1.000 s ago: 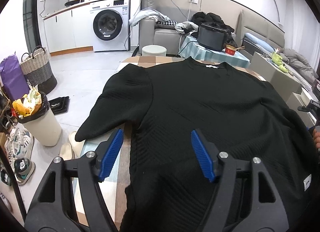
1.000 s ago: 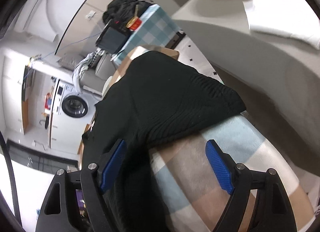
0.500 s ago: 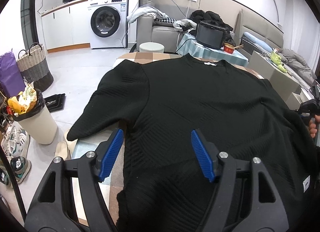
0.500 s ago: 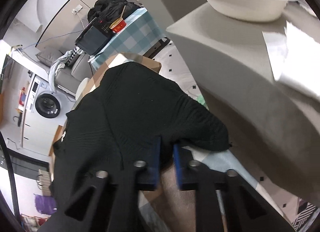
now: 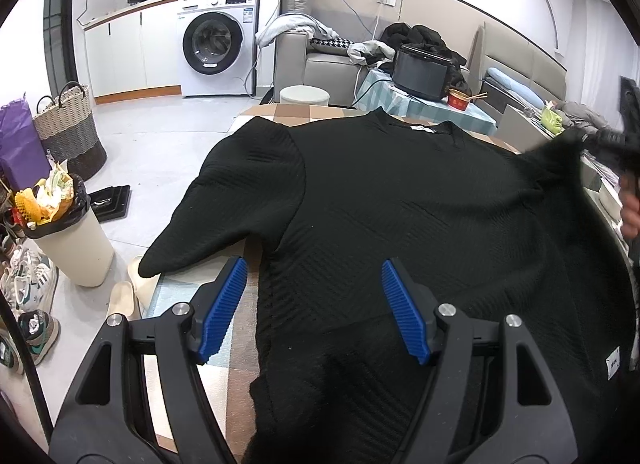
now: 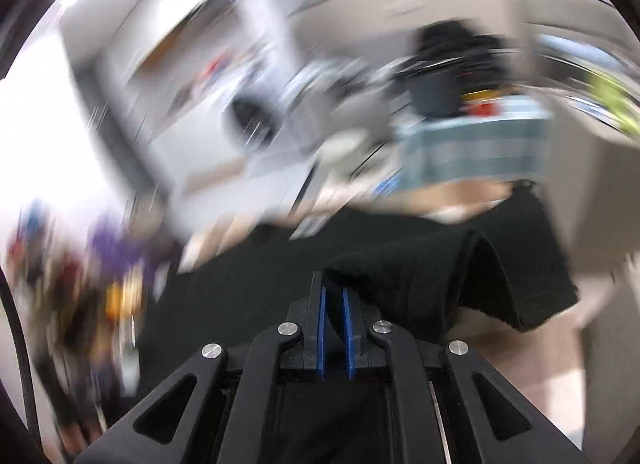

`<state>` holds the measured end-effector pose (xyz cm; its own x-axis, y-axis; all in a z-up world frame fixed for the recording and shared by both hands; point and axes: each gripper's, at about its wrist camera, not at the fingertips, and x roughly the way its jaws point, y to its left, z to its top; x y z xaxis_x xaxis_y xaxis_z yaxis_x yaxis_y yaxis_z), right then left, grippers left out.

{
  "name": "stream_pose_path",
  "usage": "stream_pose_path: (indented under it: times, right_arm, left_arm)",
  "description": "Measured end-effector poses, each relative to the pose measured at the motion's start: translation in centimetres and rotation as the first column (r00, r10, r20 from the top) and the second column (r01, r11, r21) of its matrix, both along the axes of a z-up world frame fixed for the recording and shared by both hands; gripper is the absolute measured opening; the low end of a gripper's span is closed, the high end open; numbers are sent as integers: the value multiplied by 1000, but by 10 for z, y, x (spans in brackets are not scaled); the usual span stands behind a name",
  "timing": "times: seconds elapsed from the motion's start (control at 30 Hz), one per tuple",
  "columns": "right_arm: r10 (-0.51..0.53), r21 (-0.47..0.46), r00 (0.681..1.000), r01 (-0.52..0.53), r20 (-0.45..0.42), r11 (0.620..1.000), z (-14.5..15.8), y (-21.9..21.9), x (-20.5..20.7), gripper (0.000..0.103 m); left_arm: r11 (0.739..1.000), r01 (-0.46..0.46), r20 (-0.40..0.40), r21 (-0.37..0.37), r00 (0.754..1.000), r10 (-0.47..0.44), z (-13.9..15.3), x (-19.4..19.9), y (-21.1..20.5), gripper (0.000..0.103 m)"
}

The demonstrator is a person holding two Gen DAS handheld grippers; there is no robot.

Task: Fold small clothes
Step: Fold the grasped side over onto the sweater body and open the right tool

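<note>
Right gripper has snapped shut since a second ago: it stood wide over the sleeve end at the table edge, now its blue pads are clenched on the black sleeve, which is lifted and draped in a fold off the jaw tips. Right view is heavily smeared and the horizon has swung, so that hand has travelled and rolled fast. Left gripper unchanged: jaws spread, nothing clamped, hovering low over the sweater near its hem side, pads straddling the side seam without pressing. Sweater lies flat, front down or up I can't tell, on the checked tablecloth, collar at the far end, left sleeve hanging toward the table edge. In the left view the raised sleeve shows at far right, with the right hand just visible at the frame edge. Risks, my read: pinch looks shallow at the cuff edge, so a quick swing could pull the fabric out of the pads; nothing pins the body, so dragging the sleeve across could shift or wrinkle the whole garment and skew the fold line. Left sleeve could slide off the table. Both grippers point moderately downward; left is steady, right is mid-swing. Beyond: washing machine, sofa.
</note>
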<state>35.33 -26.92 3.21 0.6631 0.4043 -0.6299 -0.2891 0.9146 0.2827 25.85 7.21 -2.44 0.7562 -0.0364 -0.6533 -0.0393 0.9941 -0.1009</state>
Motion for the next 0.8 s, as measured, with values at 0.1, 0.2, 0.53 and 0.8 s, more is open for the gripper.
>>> stream_pose_path:
  times: [0.1,0.2,0.53,0.8]
  right_arm:
    - [164,-175,972,-194,-170,965,-42,51,-5,10]
    - [144,-216,934,-223,-328,951,-75,53,-9,24]
    - [-118,1,951,124,-286,992,-58,-25,-10,51]
    - [-134,281,937,230,-322,932,-58,-47,3,51]
  left_arm:
    - [1000,-6,-11,-10,1000,6,-5,0,2,68]
    - [1000,-8,-29,-22,1000,7,-8,1,4,68]
    - [999,3,-18,-39,1000,-4,-6,-2,2,68]
    - [999,-19,-21,-50,1000,18,-4,-7,7,68]
